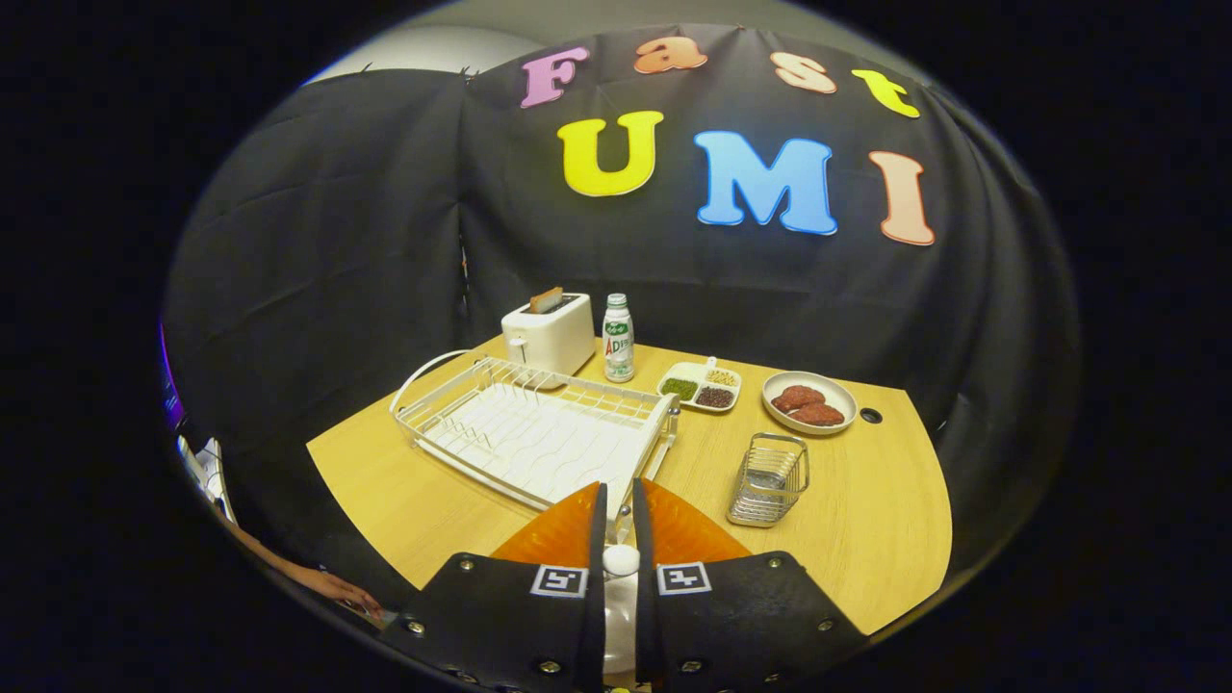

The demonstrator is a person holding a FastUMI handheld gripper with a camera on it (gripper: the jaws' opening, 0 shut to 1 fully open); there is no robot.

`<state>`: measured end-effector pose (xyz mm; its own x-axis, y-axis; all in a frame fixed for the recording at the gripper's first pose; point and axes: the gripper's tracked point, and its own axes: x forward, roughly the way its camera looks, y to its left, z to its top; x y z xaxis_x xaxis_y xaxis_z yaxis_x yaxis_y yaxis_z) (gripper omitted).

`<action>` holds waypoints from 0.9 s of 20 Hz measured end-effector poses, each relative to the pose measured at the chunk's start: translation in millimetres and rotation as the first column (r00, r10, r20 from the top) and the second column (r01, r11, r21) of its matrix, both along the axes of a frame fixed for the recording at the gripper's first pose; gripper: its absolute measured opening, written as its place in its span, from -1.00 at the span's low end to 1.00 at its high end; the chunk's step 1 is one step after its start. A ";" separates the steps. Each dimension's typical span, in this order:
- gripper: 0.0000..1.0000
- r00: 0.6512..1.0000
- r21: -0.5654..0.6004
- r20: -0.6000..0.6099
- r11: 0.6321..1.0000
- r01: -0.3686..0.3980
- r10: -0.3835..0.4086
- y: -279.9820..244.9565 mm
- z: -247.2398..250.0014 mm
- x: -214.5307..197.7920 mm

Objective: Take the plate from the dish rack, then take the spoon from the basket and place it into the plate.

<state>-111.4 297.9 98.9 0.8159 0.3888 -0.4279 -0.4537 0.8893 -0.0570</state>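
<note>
A white spoon (621, 568) is being gripped between the two fingers of the gripper (617, 520), both pressing on its handle. The fingers are nearly closed, and the spoon's rounded end is seen in the slit between them. An orange plate (688, 534) is lying on the wooden table (866, 520) directly under the fingers, so the spoon is being held just over it. The white dish rack (534, 428) is standing at 11 o'clock just beyond the fingertips, no dishes seen in it. The wire basket (768, 478) is sitting at 1 o'clock from the fingers, close beside the plate, apart from it. Farther off at 12 o'clock a toaster (549, 333) and a bottle (618, 339) are standing side by side behind the rack. At 1 o'clock, beyond the basket, a divided tray (700, 387) and a bowl (809, 402) with reddish patties are being seen.
</note>
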 end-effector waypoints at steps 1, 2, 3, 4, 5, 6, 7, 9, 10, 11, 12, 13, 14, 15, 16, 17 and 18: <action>-0.76 1.000 -0.006 -0.017 1.000 -0.014 0.014 4.6 -5.6 -0.9; -0.76 0.999 -0.012 -0.032 1.000 -0.028 0.028 9.5 -10.5 -0.1; -0.76 0.998 -0.016 -0.043 0.999 -0.044 0.043 14.6 -15.2 -0.1; -0.76 0.997 -0.020 -0.054 0.998 -0.061 0.060 20.6 -18.2 0.1; -0.76 0.995 -0.026 -0.062 0.997 -0.078 0.076 26.0 -23.6 0.0; -0.76 0.993 -0.031 -0.068 0.995 -0.095 0.093 30.0 -27.4 0.3; -0.76 0.992 -0.037 -0.074 0.993 -0.109 0.106 34.5 -30.3 1.3; -0.76 0.987 -0.039 -0.089 0.990 -0.139 0.135 42.4 -35.8 1.7; -0.76 0.985 -0.039 -0.094 0.988 -0.152 0.148 46.2 -37.4 2.0; -0.76 0.982 -0.039 -0.101 0.986 -0.161 0.157 48.8 -40.0 1.5; -0.76 0.981 -0.040 -0.106 0.985 -0.168 0.164 50.9 -42.1 2.0; -0.76 0.979 -0.042 -0.112 0.983 -0.176 0.171 51.9 -45.1 1.8; -0.76 0.977 -0.042 -0.117 0.982 -0.184 0.179 54.1 -47.6 1.3; -0.76 0.975 -0.039 -0.121 0.981 -0.191 0.185 55.2 -49.0 1.2; -0.76 0.974 -0.035 -0.122 0.980 -0.196 0.190 55.8 -49.4 0.9; -0.76 0.973 -0.032 -0.122 0.979 -0.200 0.195 56.0 -48.9 1.2; -0.76 0.973 -0.032 -0.123 0.979 -0.202 0.197 55.1 -49.7 2.2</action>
<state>-109.2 353.0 49.2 0.6662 0.5174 -0.5372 -0.6278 0.7778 -0.0295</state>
